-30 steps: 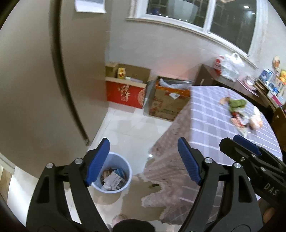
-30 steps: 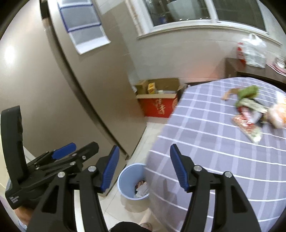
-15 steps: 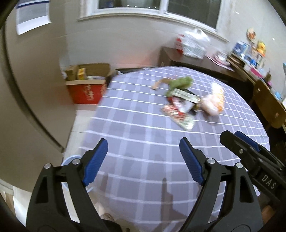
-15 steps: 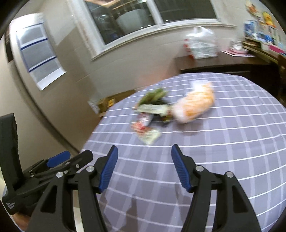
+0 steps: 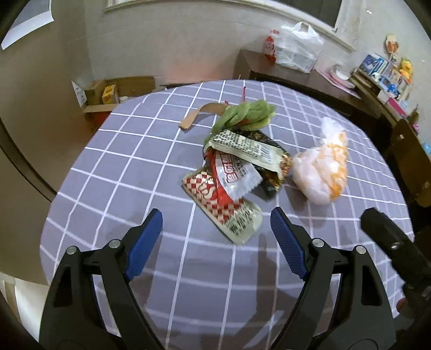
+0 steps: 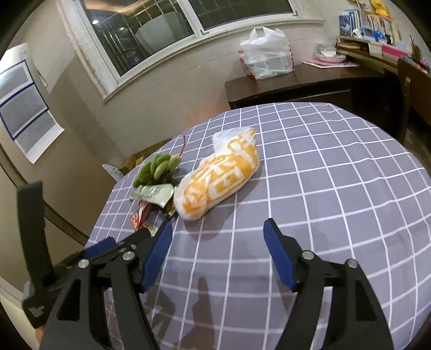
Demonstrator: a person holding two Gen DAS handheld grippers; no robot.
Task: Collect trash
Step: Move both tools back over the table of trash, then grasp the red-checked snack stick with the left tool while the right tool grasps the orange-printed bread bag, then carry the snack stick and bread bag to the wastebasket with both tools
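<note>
Item one, my left gripper [image 5: 216, 237]: jaws spread wide, nothing between them, poised above the near part of the round table [image 5: 129, 150] with its grey cloth ruled in white squares. Item two, my right gripper [image 6: 218, 247]: jaws apart and empty, and they have just been opening wider; it hangs over the cloth short of the trash. Item three, the trash itself, gathered near the middle of the table in one loose heap. I count a red-and-white checked wrapper [image 5: 223, 207] lying nearest my left gripper, just ahead of its blue pads; a red and white sachet [image 5: 234, 175] overlapping its far end; a silver printed packet [image 5: 242, 146] resting on top of a dark wrapper [image 5: 272, 172]; a crumpled green bag [image 5: 246, 114] behind those; and a brown paper strip [image 5: 200, 113] touching the green bag on its left. Item four, a white and orange plastic bag [image 6: 221, 180], bulging, lying just to the right of the heap and directly ahead of my right gripper. Item five, surroundings: a dark sideboard [image 6: 291, 83] behind the table carrying a tied white carrier bag [image 6: 265, 53], cardboard boxes [image 5: 118, 88] on the floor by the wall, and a window [image 6: 172, 24] above.
</note>
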